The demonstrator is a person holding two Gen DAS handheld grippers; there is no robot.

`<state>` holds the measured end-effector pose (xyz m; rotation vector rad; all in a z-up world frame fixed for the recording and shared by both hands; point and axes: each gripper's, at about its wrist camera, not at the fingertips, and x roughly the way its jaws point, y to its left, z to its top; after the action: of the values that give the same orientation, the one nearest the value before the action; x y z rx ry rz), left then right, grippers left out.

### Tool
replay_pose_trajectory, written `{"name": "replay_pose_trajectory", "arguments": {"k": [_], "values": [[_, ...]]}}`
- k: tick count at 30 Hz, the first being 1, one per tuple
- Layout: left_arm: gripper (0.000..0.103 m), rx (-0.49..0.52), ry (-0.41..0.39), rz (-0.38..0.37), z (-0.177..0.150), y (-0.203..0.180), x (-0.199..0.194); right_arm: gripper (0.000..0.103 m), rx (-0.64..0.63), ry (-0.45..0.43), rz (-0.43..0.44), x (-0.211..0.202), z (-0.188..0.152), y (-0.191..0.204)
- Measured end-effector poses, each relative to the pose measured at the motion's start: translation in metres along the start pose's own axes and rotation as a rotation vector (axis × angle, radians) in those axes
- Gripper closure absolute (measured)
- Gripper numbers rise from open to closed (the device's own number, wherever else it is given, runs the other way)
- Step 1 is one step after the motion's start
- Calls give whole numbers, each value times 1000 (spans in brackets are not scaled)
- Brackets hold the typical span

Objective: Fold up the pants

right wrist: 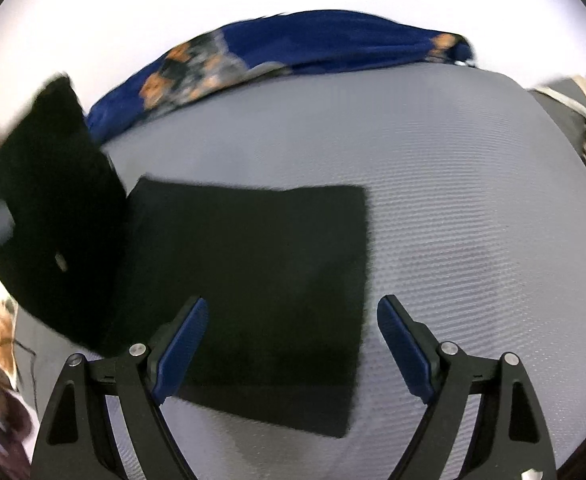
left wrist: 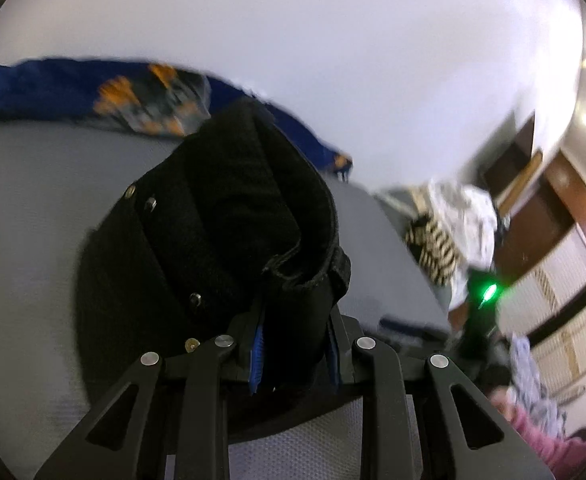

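The black pants (right wrist: 253,280) lie partly folded on the grey textured bed surface (right wrist: 473,200). My left gripper (left wrist: 295,344) is shut on the pants' waistband (left wrist: 221,216), with its rivets and button, and holds that end lifted off the surface. In the right wrist view this raised end (right wrist: 53,200) hangs at the left, above the flat part. My right gripper (right wrist: 291,348) is open and empty, hovering over the flat folded part near its right edge, its blue pads (right wrist: 183,344) apart.
A blue cloth with orange flowers (right wrist: 293,48) lies along the far edge of the bed, also in the left wrist view (left wrist: 133,92). A pile of patterned clothes (left wrist: 449,228) sits at the right. A white wall is behind.
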<state>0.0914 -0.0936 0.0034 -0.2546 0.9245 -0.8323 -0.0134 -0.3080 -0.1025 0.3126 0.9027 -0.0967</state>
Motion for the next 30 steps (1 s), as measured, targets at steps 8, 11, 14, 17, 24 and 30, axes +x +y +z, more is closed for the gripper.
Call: {"name": "replay_pose_trajectory", "arguments": {"k": [8, 11, 14, 17, 24, 30], "values": [[78, 117, 211, 61, -43, -21, 90, 19, 120, 12, 95, 6, 15, -44], [75, 235, 210, 126, -57, -36, 102, 19, 161, 51, 216, 19, 16, -47], [62, 306, 227, 144, -57, -49, 100, 23, 194, 96, 348, 37, 18, -44], [46, 345, 244, 127, -57, -57, 91, 23, 196, 135, 447, 50, 20, -38], [36, 283, 127, 161, -33, -26, 34, 28, 191, 169, 585, 77, 27, -35], [37, 124, 75, 329, -15, 40, 13, 52, 151, 163, 655, 101, 38, -31]]}}
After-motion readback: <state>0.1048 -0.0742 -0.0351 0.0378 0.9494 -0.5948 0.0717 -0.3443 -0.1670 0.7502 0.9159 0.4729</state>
